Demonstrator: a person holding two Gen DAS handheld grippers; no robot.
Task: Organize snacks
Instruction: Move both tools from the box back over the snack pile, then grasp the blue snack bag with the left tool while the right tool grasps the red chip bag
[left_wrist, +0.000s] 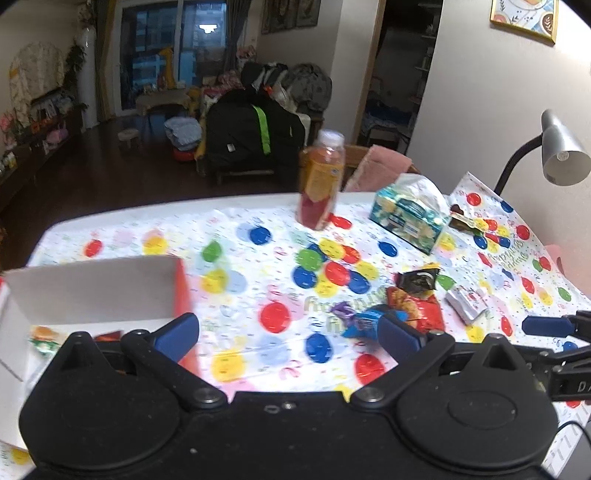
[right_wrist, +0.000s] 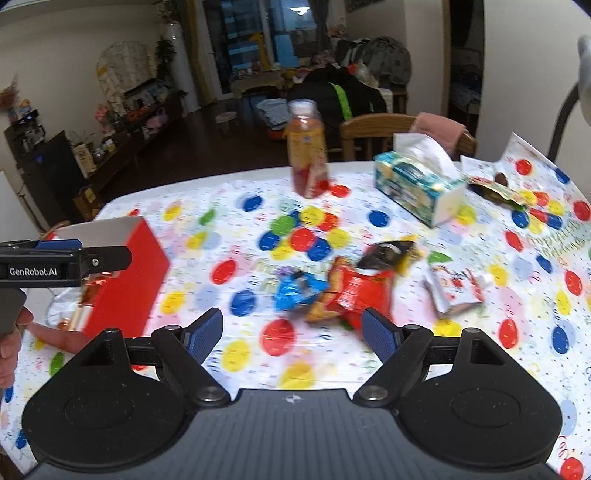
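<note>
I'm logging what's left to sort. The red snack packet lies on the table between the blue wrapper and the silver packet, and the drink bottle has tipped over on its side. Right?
Not quite: the drink bottle stands upright, as the right wrist view shows. The rest holds: the red snack packet lies on the table between the blue wrapper and the silver packet.

Both wrist cameras looked forward from low over the table (left_wrist: 110, 225), close together; both showed the bottle (left_wrist: 320, 181) and tissue box (right_wrist: 417, 188)

The right claw (right_wrist: 291, 334) gapes empty near the red snack packet (right_wrist: 356, 291).
</note>
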